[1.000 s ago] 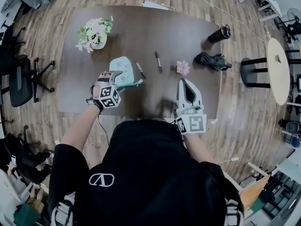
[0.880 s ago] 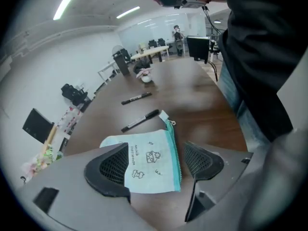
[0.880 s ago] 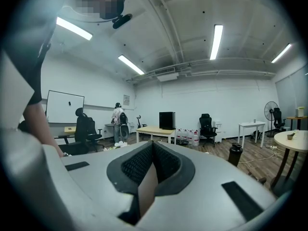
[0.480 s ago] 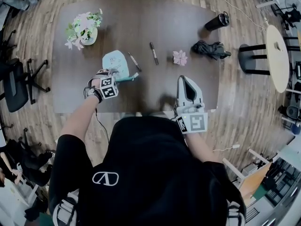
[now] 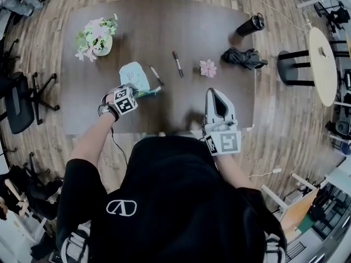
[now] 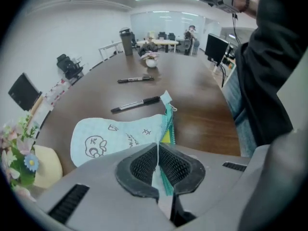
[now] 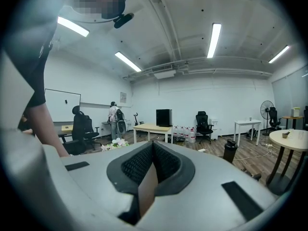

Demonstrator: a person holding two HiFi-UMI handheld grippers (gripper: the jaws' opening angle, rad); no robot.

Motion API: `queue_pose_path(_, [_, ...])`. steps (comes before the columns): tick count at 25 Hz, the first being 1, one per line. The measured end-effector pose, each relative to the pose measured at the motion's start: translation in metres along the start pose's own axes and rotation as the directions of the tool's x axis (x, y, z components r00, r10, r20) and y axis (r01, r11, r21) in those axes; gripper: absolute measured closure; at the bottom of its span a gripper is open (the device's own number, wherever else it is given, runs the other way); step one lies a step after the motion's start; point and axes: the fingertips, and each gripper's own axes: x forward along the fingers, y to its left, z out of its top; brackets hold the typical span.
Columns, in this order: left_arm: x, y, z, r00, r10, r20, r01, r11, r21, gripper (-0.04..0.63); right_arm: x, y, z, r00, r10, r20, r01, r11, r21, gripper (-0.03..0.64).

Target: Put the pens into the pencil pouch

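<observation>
Head view: a dark brown wooden table (image 5: 164, 106) carries a pale blue fabric pencil pouch (image 5: 134, 74), which lies left of the middle, nearer the person's edge than the far one. The left gripper (image 5: 139, 91) points steeply down onto the pouch's near end. Just right of the pouch lies a slim black pen (image 5: 156, 74), and a second black pen (image 5: 177, 63) lies beside that one at mid-table; both are outside the pouch. The right gripper (image 5: 215, 93) hangs over the table's near edge, well apart from the pens. A pot of pink flowers (image 5: 96, 37) stands by the far left corner.

Left gripper view: the left gripper (image 6: 158, 163) has its ribbed jaws clamped on the pouch's (image 6: 115, 134) teal zip edge, with the cloth pinched between the pads. Beyond the pouch the nearer pen (image 6: 136, 104) and the farther pen (image 6: 136, 79) rest flat on the wood.

Right gripper view: the right gripper (image 7: 151, 163) has its jaws pressed together with nothing between them, facing out across the room.
</observation>
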Motion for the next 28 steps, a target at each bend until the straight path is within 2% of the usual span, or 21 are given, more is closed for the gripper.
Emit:
queue_pose_path(3, [-0.021, 0.007, 0.012, 0.998, 0.003, 0.063, 0.004, 0.994, -0.107, 0.581, 0.001, -0.002, 0.003, 1.000, 0.001, 0.005, -0.001, 1.000, -0.002, 0.618])
queue_pose_path(6, [-0.051, 0.017, 0.033, 0.985, 0.021, 0.169, 0.019, 0.972, -0.233, 0.583, 0.002, -0.005, 0.008, 1.000, 0.003, 0.028, -0.004, 1.000, 0.006, 0.618])
queue_pose_path(9, [-0.083, 0.027, 0.054, 0.960, 0.043, 0.275, 0.062, 0.930, -0.361, 0.583, 0.005, -0.006, 0.011, 0.999, 0.007, 0.044, -0.008, 1.000, 0.016, 0.617])
queue_pose_path(12, [-0.112, 0.033, 0.068, 0.928, 0.071, 0.366, 0.124, 0.867, -0.482, 0.583, 0.007, -0.007, 0.015, 0.998, 0.012, 0.059, -0.013, 1.000, 0.027, 0.617])
queue_pose_path(17, [-0.160, 0.042, 0.090, 0.833, 0.181, 0.523, 0.231, 0.745, -0.626, 0.584, 0.013, -0.008, 0.021, 0.996, 0.020, 0.081, -0.023, 0.999, 0.038, 0.618])
queue_pose_path(21, [-0.198, 0.043, 0.101, 0.733, 0.293, 0.614, 0.344, 0.619, -0.706, 0.584, 0.019, -0.006, 0.025, 0.995, 0.033, 0.095, -0.036, 0.999, 0.032, 0.617])
queue_pose_path(23, [-0.216, 0.043, 0.106, 0.675, 0.349, 0.650, 0.402, 0.565, -0.721, 0.584, 0.023, -0.005, 0.027, 0.994, 0.039, 0.102, -0.042, 0.999, 0.033, 0.618])
queue_pose_path(25, [-0.234, 0.043, 0.111, 0.614, 0.406, 0.677, 0.452, 0.523, -0.723, 0.584, 0.026, -0.004, 0.029, 0.993, 0.043, 0.107, -0.047, 0.998, 0.035, 0.618])
queue_pose_path(28, [-0.256, 0.039, 0.118, 0.545, 0.467, 0.696, 0.497, 0.488, -0.717, 0.584, 0.030, -0.002, 0.031, 0.992, 0.053, 0.112, -0.058, 0.998, 0.037, 0.617])
